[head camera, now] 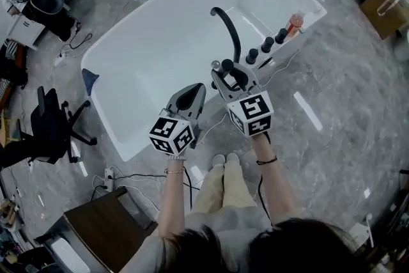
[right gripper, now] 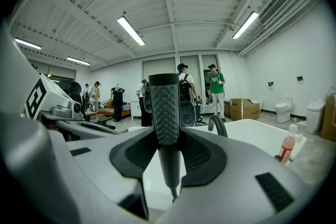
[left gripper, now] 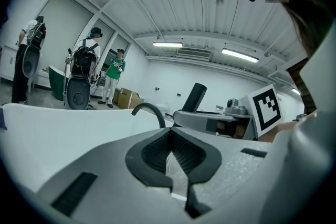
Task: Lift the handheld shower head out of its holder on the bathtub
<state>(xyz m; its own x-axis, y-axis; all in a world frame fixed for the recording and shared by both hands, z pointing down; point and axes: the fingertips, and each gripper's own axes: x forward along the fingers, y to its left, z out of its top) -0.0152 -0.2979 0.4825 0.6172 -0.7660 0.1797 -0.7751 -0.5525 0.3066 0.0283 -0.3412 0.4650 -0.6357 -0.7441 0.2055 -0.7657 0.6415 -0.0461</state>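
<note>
The black handheld shower head (right gripper: pixel 165 107) stands upright between the jaws of my right gripper (right gripper: pixel 167 136), which is shut on its ribbed handle, a thin hose hanging below it. In the head view the right gripper (head camera: pixel 229 71) holds the shower head (head camera: pixel 237 77) above the near rim of the white bathtub (head camera: pixel 128 67), just in front of the black curved spout (head camera: pixel 228 25) and the black knobs (head camera: pixel 267 45). My left gripper (head camera: pixel 190 98) hovers beside it to the left, jaws together and empty (left gripper: pixel 170 153). The left gripper view shows the shower head (left gripper: pixel 195 97) at right.
An orange bottle (head camera: pixel 294 23) stands on the tub's far corner ledge. Black office chairs (head camera: pixel 54 128) and cables lie on the floor to the left. Several people stand by chairs across the room (right gripper: pixel 216 89). Cardboard boxes (right gripper: pixel 244 109) and a toilet (right gripper: pixel 286 105) sit at right.
</note>
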